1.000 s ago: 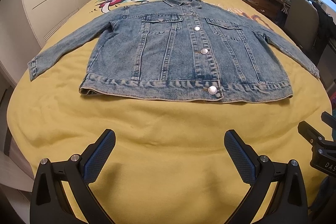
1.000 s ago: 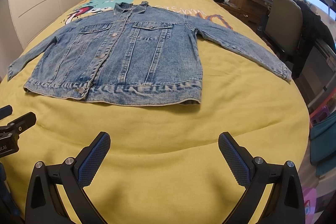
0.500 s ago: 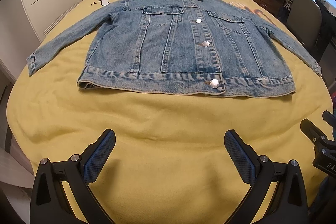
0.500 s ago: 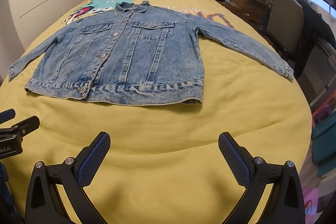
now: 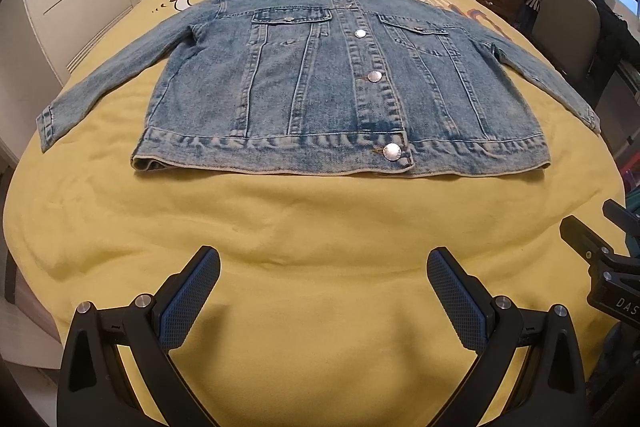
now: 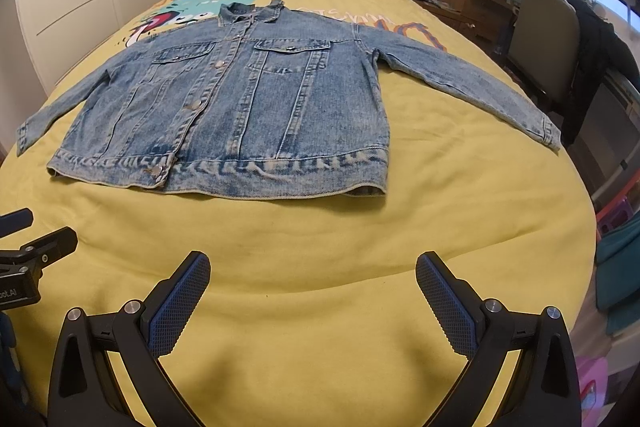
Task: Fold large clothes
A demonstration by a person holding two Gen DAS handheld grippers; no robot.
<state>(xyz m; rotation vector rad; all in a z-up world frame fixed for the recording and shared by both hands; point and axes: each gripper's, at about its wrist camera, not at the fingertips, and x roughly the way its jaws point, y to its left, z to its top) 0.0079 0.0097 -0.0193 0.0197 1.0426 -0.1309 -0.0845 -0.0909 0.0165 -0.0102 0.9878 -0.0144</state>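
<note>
Left wrist view: faded blue denim jacket (image 5: 340,87) flat at 12 o'clock, sleeves spanning 9-to-3 across yellow bed (image 5: 320,247). Left gripper (image 5: 323,289), right gripper (image 6: 313,291): both spread, empty, short of hem.

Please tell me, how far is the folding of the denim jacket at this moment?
Done: the denim jacket lies flat and buttoned, front up, on the yellow bedspread, both sleeves spread out. In hand: nothing; the left gripper and right gripper are open above bare bedspread, short of the hem. Left: every fold, since no sleeve or side is turned in yet.
</note>
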